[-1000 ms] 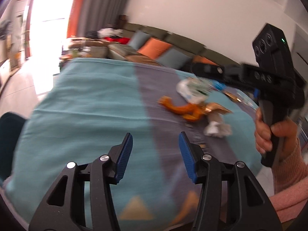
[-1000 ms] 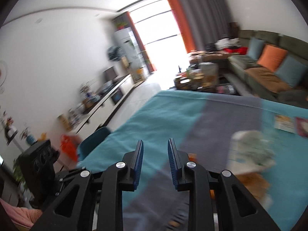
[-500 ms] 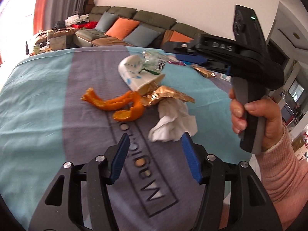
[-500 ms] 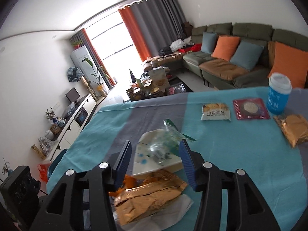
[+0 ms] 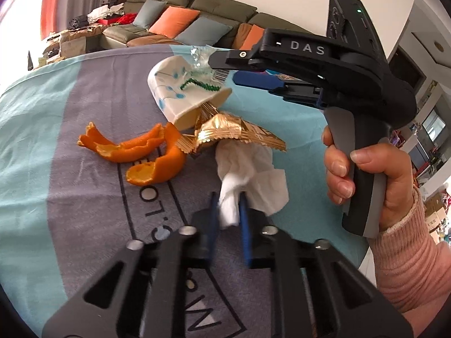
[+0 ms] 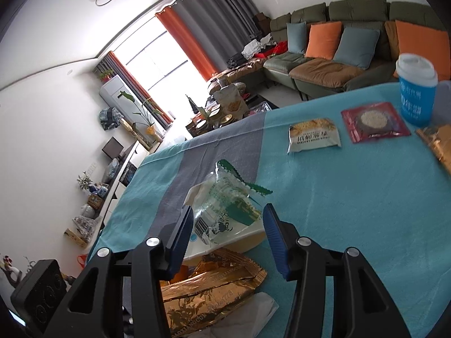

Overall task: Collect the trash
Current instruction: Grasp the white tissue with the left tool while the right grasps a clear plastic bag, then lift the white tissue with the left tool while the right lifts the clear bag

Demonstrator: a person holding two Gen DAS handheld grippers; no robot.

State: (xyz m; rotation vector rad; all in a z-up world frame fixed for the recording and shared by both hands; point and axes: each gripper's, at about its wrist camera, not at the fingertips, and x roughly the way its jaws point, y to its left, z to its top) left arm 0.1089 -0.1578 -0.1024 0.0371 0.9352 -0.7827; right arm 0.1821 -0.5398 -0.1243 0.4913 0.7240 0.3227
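A heap of trash lies on the teal and grey tablecloth (image 5: 56, 146): orange peel (image 5: 135, 152), a tipped white paper cup (image 5: 174, 95), a gold foil wrapper (image 5: 234, 132) and a crumpled white tissue (image 5: 248, 163). My left gripper (image 5: 228, 200) is closing, and its pads pinch the near end of the tissue. My right gripper (image 6: 227, 211), held by a hand (image 5: 366, 169), hangs over the cup (image 6: 239, 239). Its jaws are narrowing, but the pads still stand clear of the clear plastic wrapper (image 6: 225, 191) between them. The gold wrapper (image 6: 208, 290) lies just below.
Farther along the table lie a yellow snack packet (image 6: 313, 136), a red packet (image 6: 375, 121), another gold bag (image 6: 439, 143) and an upright blue lidded cup (image 6: 417, 93). A sofa with cushions (image 6: 338, 50) stands behind the table. The cloth's near right edge drops off beside the hand.
My left gripper came in on the trash heap and closed on the tissue. My right gripper swung down over the cup and clear wrapper, with its jaws wider than a second ago.
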